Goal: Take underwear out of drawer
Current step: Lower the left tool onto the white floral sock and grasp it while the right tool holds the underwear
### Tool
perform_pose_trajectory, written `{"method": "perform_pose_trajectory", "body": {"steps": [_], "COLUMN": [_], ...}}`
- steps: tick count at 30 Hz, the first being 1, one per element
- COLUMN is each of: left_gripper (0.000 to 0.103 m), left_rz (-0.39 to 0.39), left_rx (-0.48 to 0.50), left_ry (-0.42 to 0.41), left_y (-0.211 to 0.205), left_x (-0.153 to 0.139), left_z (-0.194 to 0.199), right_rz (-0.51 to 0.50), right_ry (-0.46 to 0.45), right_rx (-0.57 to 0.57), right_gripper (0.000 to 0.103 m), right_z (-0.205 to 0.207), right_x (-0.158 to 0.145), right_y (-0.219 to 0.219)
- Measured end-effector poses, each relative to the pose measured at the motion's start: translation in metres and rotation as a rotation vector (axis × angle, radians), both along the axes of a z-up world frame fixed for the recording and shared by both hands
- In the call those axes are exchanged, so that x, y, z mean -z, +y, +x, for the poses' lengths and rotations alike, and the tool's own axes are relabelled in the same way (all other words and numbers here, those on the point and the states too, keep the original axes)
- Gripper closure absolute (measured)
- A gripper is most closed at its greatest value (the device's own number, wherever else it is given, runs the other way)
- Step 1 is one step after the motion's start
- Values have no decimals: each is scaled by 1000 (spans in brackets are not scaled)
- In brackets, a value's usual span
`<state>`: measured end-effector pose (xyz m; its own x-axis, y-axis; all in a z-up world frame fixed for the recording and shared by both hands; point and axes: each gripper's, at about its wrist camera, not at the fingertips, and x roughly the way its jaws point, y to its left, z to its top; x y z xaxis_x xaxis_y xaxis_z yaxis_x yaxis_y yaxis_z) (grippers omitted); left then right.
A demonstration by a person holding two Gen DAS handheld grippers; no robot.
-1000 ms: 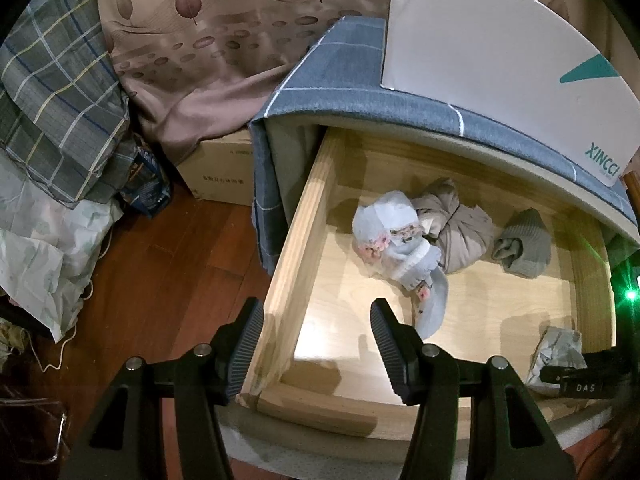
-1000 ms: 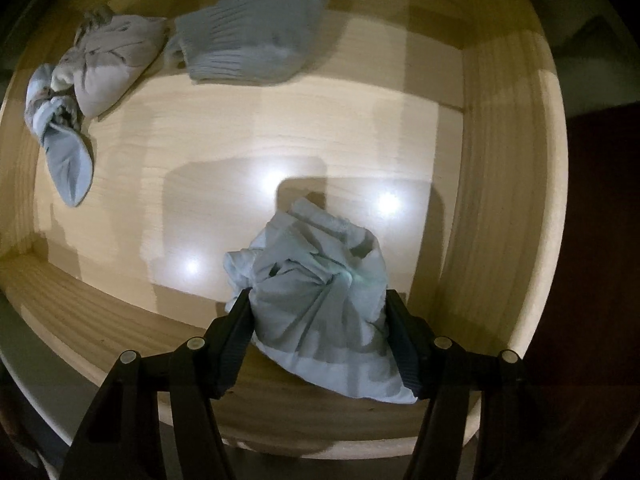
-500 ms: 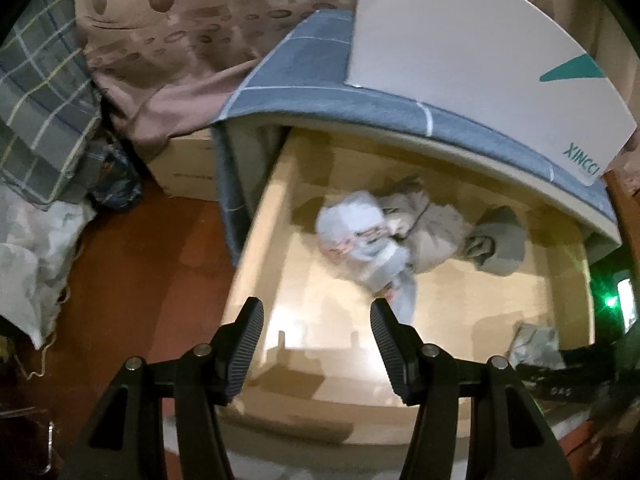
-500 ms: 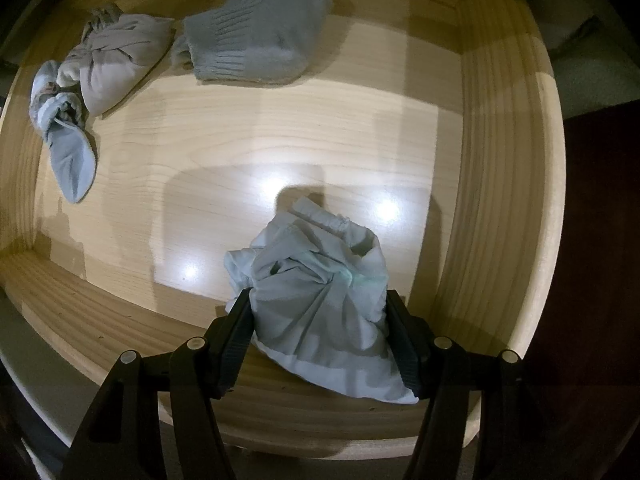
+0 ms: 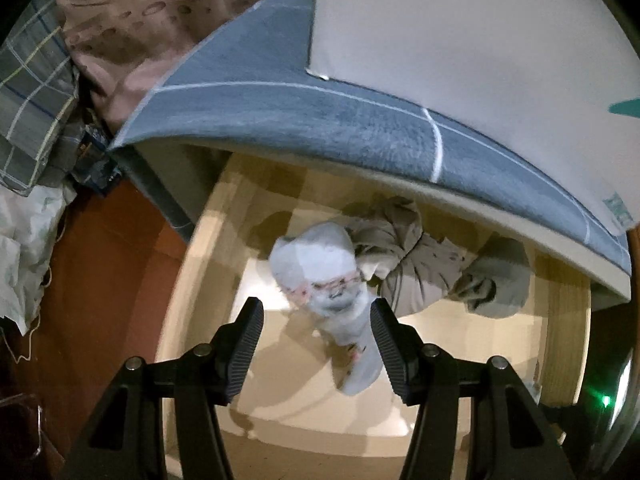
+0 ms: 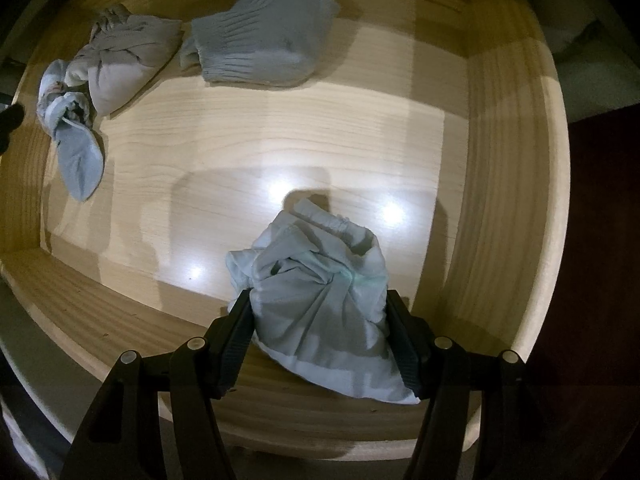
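White box (image 5: 480, 40) bears a teal mark; lettering blurred.

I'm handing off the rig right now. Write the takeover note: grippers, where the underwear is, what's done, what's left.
Right gripper: shut on the pale blue bundle, low near the drawer front.
Left gripper: open, empty, above the white patterned bundle.
Beige bundle and grey piece lie at the drawer's back.
Done: drawer open, one bundle gripped.
Left: lift it out, then take the rest.

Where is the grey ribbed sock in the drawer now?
In the right wrist view, the grey ribbed sock lies at the top centre, near the drawer's far wall, directly right of the beige knotted bundle.
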<state>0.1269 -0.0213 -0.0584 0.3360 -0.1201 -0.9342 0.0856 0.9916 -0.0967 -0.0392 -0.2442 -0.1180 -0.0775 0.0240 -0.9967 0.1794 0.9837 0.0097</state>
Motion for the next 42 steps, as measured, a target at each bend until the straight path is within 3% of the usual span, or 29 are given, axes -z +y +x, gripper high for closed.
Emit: {"method": "perform_pose_trajectory", "body": {"steps": [14, 16, 20, 28, 38, 42], "left_gripper": [47, 67, 75, 78, 78, 78], "left_rz": [13, 14, 34, 129, 193, 179], "left_rx": [-23, -13, 2, 133, 339, 388], "left_ry": [163, 190, 219, 276, 363, 398], "left_y": [-6, -6, -7, -22, -39, -43], "left_x": [45, 50, 55, 60, 70, 73], "left_z": [34, 36, 38, 33, 6, -2], "right_rz": [66, 68, 67, 67, 67, 66], "right_ry": [0, 1, 2, 1, 1, 0], "right_rx": [24, 24, 24, 25, 23, 23], "right_gripper": [43, 43, 43, 43, 43, 43], "right_z": [1, 1, 0, 1, 0, 0], "right_x": [0, 1, 1, 0, 0, 0], "right_y": [-10, -11, -10, -10, -10, -10]}}
